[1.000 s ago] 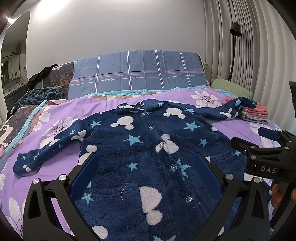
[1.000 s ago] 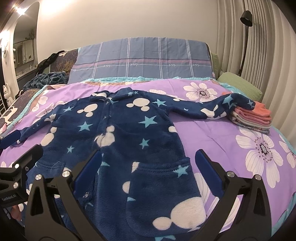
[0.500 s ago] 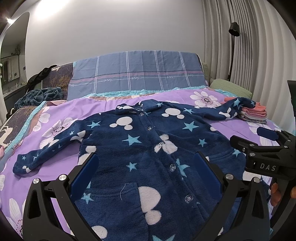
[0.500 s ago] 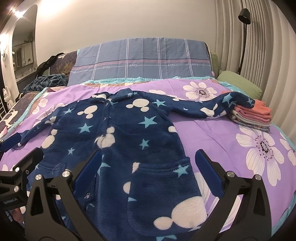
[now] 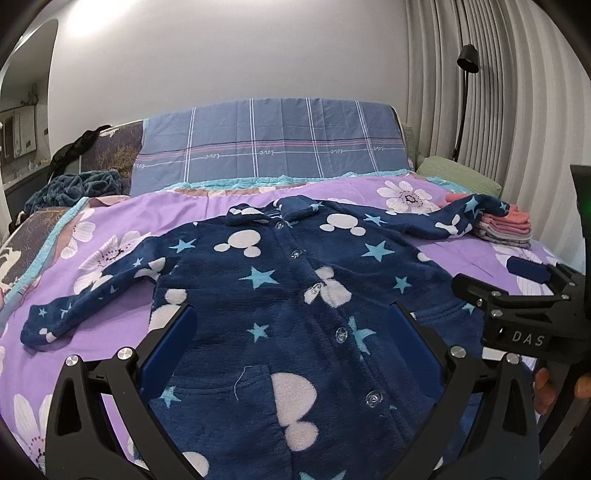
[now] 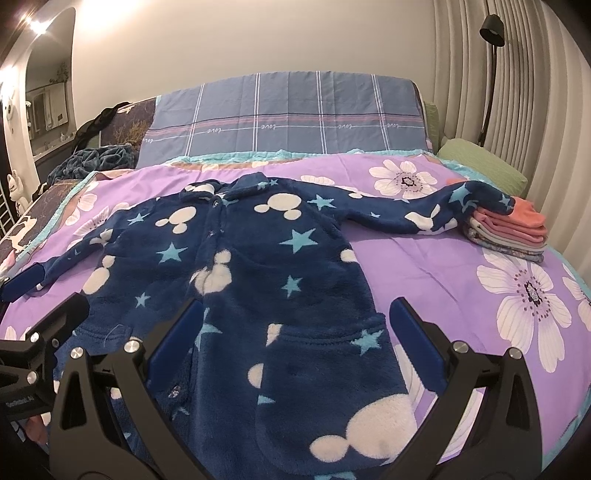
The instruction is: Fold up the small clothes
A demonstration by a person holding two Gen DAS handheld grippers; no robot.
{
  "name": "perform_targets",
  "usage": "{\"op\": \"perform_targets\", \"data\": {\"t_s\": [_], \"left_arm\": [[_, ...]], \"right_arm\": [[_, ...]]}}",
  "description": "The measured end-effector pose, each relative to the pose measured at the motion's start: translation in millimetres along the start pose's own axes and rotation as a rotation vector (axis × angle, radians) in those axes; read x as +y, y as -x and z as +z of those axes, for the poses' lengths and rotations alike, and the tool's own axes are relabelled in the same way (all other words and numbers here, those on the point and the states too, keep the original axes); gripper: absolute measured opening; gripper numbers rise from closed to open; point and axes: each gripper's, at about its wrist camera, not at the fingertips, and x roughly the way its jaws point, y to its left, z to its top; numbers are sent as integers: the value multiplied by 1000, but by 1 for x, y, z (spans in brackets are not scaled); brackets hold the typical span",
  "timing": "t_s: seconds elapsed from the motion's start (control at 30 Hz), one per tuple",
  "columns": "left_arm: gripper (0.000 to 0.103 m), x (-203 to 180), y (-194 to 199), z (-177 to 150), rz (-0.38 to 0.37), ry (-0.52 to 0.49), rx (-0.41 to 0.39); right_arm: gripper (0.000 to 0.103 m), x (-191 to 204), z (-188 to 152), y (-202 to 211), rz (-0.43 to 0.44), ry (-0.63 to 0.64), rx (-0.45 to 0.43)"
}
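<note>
- A purple bedspread printed with big white flowers [image 6: 424,266] covers the bed.
- A blue-grey checked cloth with pink stripes [image 5: 273,147] hangs over the headboard at the far end.
- A pale green pillow [image 6: 484,162] lies at the far right, beside the ribbed white curtain [image 6: 517,92].
- A black floor lamp [image 6: 493,26] stands at the curtain.
- A crumpled dark teal blanket [image 5: 77,184] sits at the far left, with a black garment [image 5: 79,144] draped above it.
- A plain white wall [image 5: 221,55] rises behind.

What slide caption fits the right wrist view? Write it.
Open right gripper above unfolded navy fleece jacket on purple floral bedspread.
</note>
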Motion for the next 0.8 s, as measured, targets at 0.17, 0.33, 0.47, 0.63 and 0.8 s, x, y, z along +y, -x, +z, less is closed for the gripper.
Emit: {"op": "perform_targets", "data": {"t_s": [0.17,0.33,0.47,0.63,0.8], "left_arm": [[102,-3,-4,3,10,-46,17],[102,5,-8,3,-33,10,50],[102,24,-23,-6,-118,176,97],[102,45,-50,-29,-266,374,241],[102,88,-47,-35,-302,567,232]], "right_arm": [[101,1,1,-4,3,0,5],[101,0,1,-8,7,0,11],[101,0,2,-11,9,3,17],[101,-2,2,-13,10,-6,15],[101,-15,1,-23,36,-58,44]]}}
